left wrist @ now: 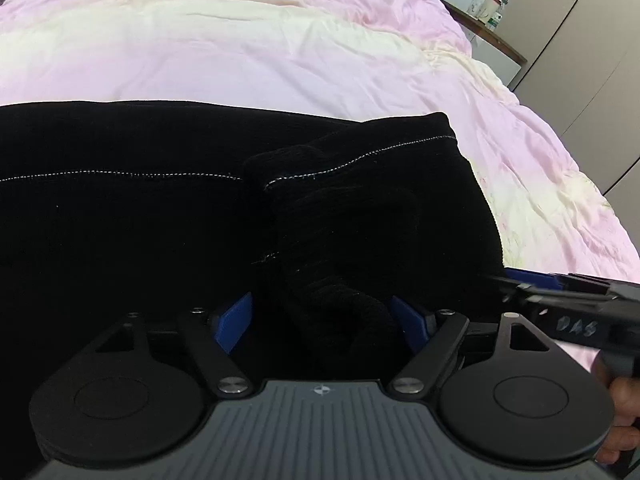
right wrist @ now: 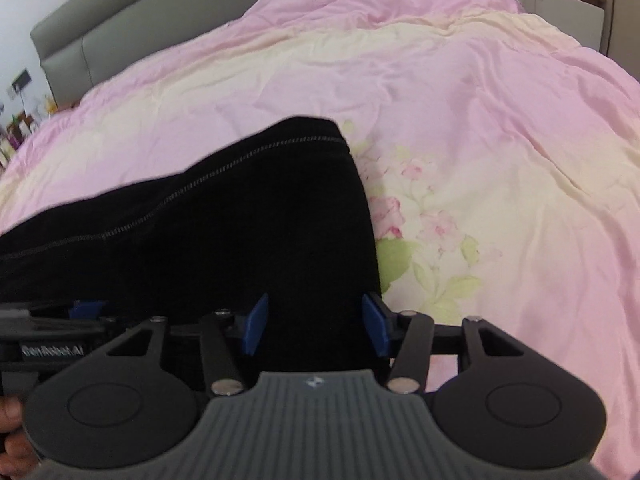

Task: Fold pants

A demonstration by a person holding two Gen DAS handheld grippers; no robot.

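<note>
Black pants (left wrist: 160, 208) with a pale stitched seam lie across a pink and cream duvet (left wrist: 248, 48). My left gripper (left wrist: 324, 320) is open, its blue pads spread wide around a bunched fold of the pants. My right gripper (right wrist: 316, 324) is open too, its blue pads either side of the pants' end edge (right wrist: 256, 208). The right gripper also shows at the right edge of the left wrist view (left wrist: 560, 304). The left gripper shows at the left edge of the right wrist view (right wrist: 52, 332).
The duvet (right wrist: 480, 140) with a flower print covers the whole bed. A grey headboard (right wrist: 120, 28) stands at the far end. A bedside table (left wrist: 492, 36) with a cup and bottles stands beside beige wardrobe doors (left wrist: 580, 40).
</note>
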